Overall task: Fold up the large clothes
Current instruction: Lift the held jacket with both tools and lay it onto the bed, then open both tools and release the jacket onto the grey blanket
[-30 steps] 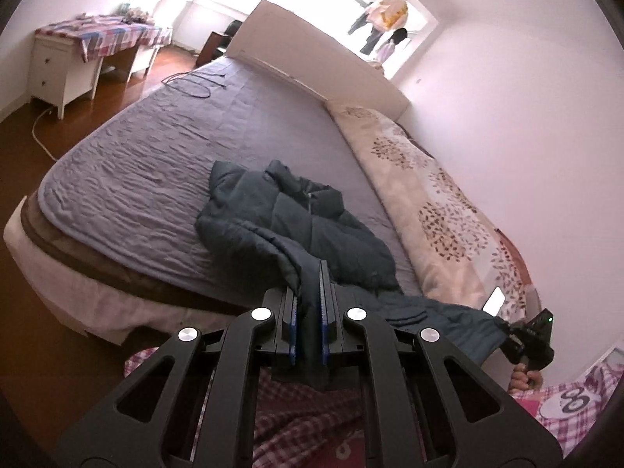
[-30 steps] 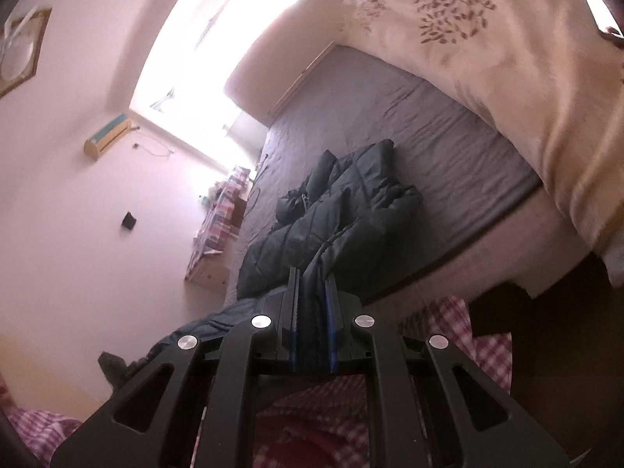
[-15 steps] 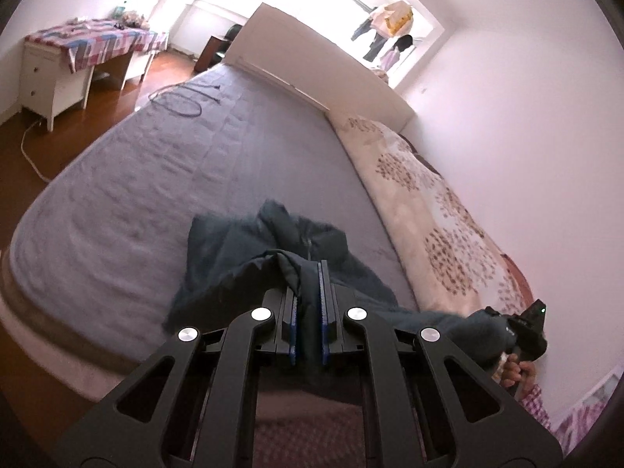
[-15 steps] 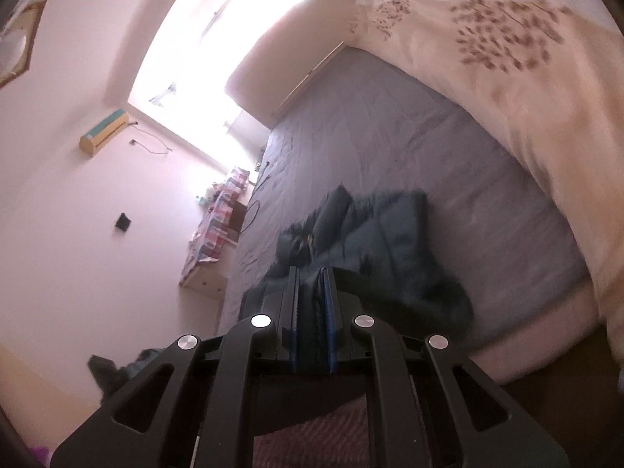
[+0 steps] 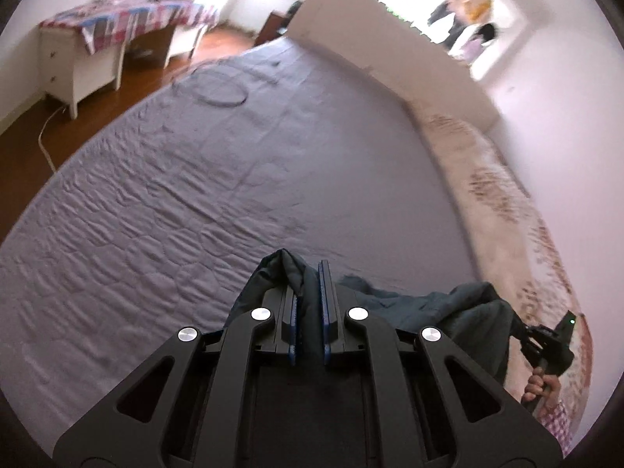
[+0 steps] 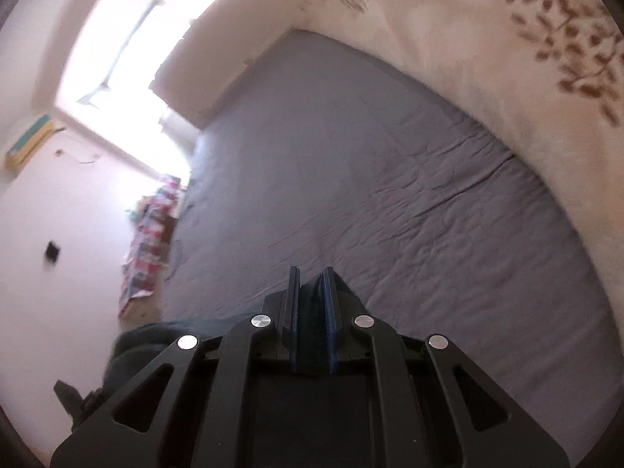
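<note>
A dark teal padded jacket (image 5: 448, 308) hangs stretched between my two grippers above the grey quilted bed (image 5: 234, 179). My left gripper (image 5: 308, 280) is shut on a bunched fold of the jacket. In the left wrist view the cloth runs right to the other gripper (image 5: 546, 347), held by a hand (image 5: 542, 386). My right gripper (image 6: 311, 273) is shut on dark jacket fabric too. In the right wrist view the rest of the jacket (image 6: 132, 347) sags at lower left, and most of it is hidden under the gripper body.
A cream leaf-print duvet (image 5: 507, 202) lies along the bed's right side against the wall. The headboard (image 5: 370, 39) stands at the far end under a bright window. A coiled cable (image 5: 222, 89) lies on the quilt. A white desk with a plaid cloth (image 5: 128, 11) stands on the wood floor.
Both grippers have swept forward over the bed with the jacket. The jacket, earlier heaped on the quilt ahead, now trails beneath and between the grippers, and bare quilt fills both views.
</note>
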Demonstrator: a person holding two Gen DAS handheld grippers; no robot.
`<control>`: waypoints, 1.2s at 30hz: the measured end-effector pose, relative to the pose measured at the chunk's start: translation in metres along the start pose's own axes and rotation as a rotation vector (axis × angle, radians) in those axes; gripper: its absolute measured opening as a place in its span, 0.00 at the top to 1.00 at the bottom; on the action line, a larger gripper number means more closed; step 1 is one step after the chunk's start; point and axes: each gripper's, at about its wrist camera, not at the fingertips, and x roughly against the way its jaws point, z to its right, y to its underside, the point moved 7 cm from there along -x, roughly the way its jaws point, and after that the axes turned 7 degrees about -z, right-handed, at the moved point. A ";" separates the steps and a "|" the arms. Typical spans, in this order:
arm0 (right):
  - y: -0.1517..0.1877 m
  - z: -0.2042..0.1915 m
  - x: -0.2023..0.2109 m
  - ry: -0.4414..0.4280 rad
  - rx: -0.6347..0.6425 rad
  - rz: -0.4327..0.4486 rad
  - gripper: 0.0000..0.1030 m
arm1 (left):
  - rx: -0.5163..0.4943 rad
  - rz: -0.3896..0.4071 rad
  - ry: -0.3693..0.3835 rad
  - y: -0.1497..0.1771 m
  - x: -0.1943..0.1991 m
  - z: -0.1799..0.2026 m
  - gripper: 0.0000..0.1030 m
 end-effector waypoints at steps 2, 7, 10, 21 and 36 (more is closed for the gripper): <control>-0.013 0.014 -0.028 0.050 -0.016 0.011 0.90 | 0.015 -0.029 -0.028 -0.001 -0.030 -0.009 0.91; -0.027 0.042 -0.065 0.065 -0.070 -0.011 0.90 | 0.052 -0.082 -0.051 0.006 -0.071 -0.026 0.87; -0.020 0.047 -0.071 0.119 -0.015 -0.027 0.90 | 0.100 -0.108 -0.037 0.009 -0.081 -0.031 0.84; 0.070 -0.048 -0.048 0.025 0.280 -0.111 0.33 | 0.087 0.062 -0.058 -0.003 -0.012 -0.008 0.13; 0.160 -0.108 -0.177 0.196 0.538 -0.341 0.51 | -0.133 -0.093 0.039 0.148 0.022 0.024 0.13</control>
